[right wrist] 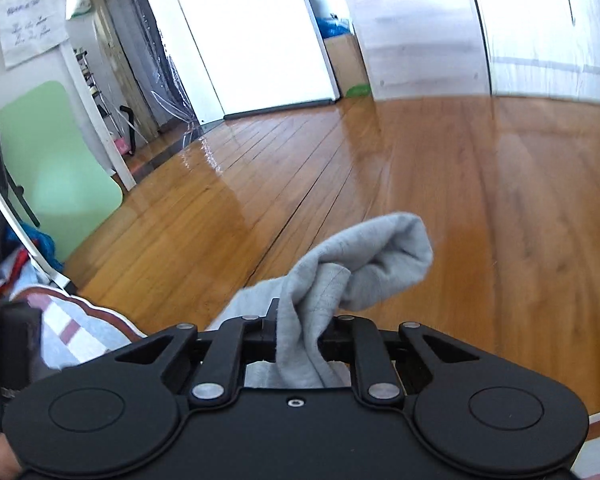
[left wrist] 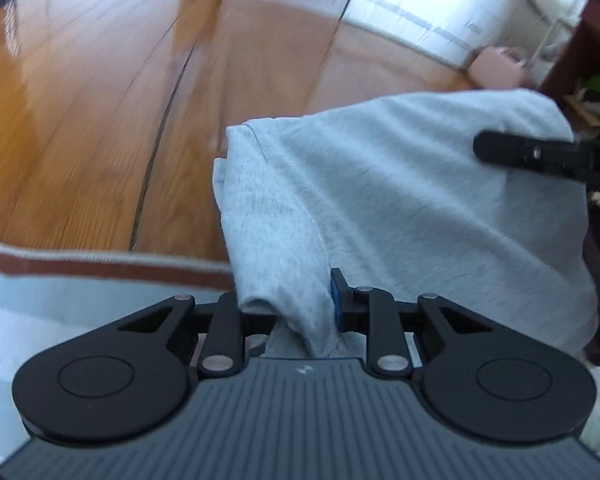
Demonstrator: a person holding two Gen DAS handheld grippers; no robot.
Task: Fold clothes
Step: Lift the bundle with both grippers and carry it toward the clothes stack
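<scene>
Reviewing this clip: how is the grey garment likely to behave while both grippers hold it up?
Probably floppy: the grey garment sags in soft folds between the left gripper and right gripper, and its free end flops over. It looks light and bunches easily. The knit seems grippy, so it is unlikely to slip.

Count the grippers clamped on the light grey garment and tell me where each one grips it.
2. The left gripper pinches a hemmed fold of the light grey cotton garment; the right gripper clamps a bunched end farther along. Nothing suggests a hidden third.
</scene>
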